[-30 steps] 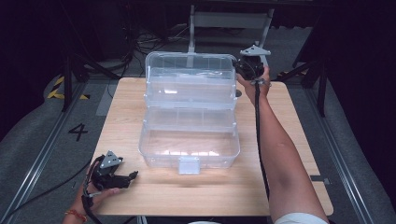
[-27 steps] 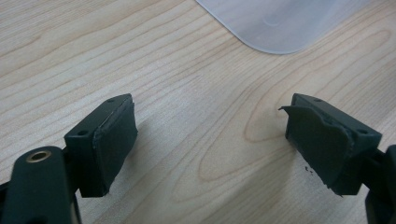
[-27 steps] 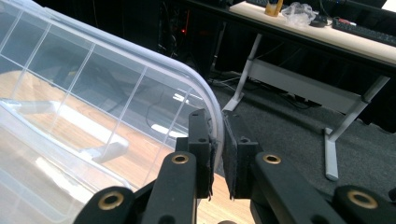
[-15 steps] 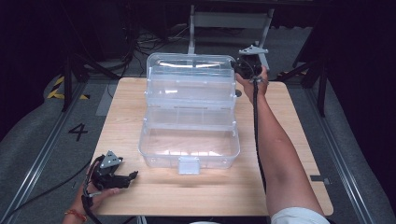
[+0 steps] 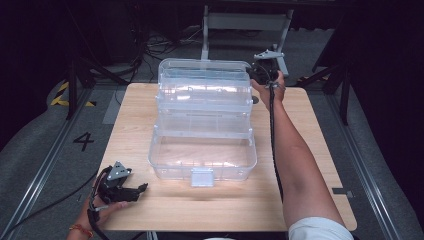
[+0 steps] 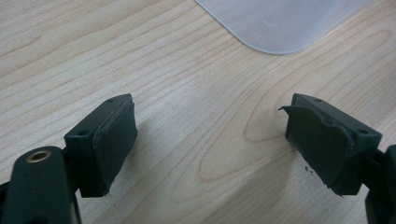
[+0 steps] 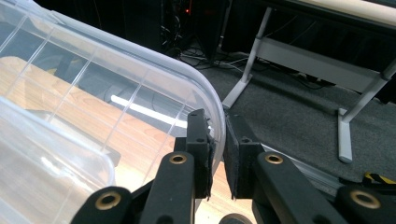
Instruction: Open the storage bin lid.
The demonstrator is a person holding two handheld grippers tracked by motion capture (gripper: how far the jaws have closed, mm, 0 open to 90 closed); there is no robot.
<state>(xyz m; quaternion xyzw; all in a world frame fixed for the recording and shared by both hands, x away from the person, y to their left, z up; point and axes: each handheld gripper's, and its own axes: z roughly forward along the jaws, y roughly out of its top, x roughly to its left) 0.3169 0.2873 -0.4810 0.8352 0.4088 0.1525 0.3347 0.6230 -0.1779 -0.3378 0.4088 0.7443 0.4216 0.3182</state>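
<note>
A clear tiered plastic box (image 5: 202,125) stands mid-table (image 5: 310,165), trays stepped open. The right gripper (image 7: 217,154) pinches the top tray's rim (image 7: 205,93) at the box's far right corner. Near the box's front left corner, the left gripper (image 6: 210,154) gapes wide, empty, above bare wood

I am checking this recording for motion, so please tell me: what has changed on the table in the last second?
Nothing has visibly changed. The right gripper stays shut on the far right corner of the clear plastic box, and the left gripper still rests open on the table near the front left.
</note>
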